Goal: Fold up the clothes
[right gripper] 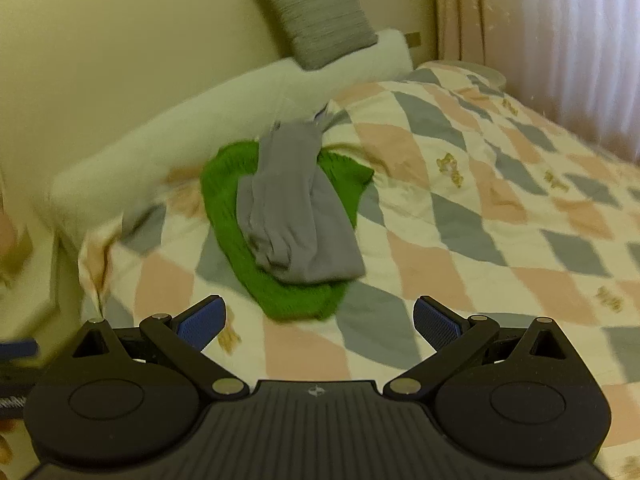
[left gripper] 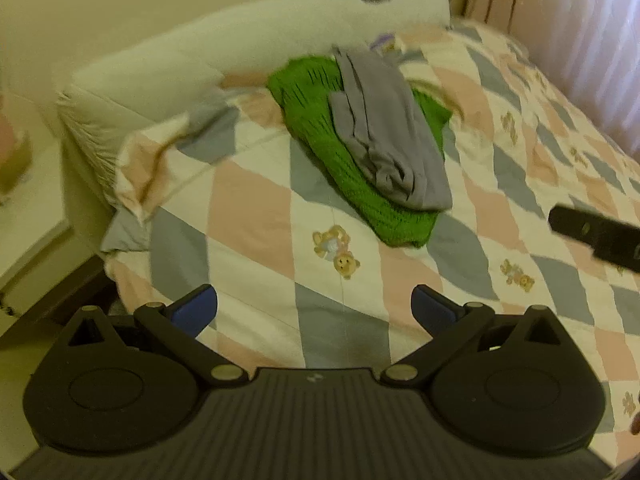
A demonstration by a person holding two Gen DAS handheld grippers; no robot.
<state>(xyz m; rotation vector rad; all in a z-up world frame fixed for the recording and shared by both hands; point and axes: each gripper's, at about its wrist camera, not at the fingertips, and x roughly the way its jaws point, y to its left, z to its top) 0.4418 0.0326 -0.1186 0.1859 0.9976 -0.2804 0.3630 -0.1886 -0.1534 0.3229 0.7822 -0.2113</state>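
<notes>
Grey garment (right gripper: 298, 216) atop green knit (right gripper: 280, 300), quilt (right gripper: 460, 208), both tools spread

A: What covers the bed (right gripper: 460, 216)?
B: A quilt (left gripper: 256, 216) of pink, grey and cream diamonds with small bears.
A: And on it?
B: A green knit garment (left gripper: 320, 128) lies far left of centre, near the white bolster (right gripper: 224, 108). A grey folded garment (left gripper: 384, 140) rests on the green one.
</notes>
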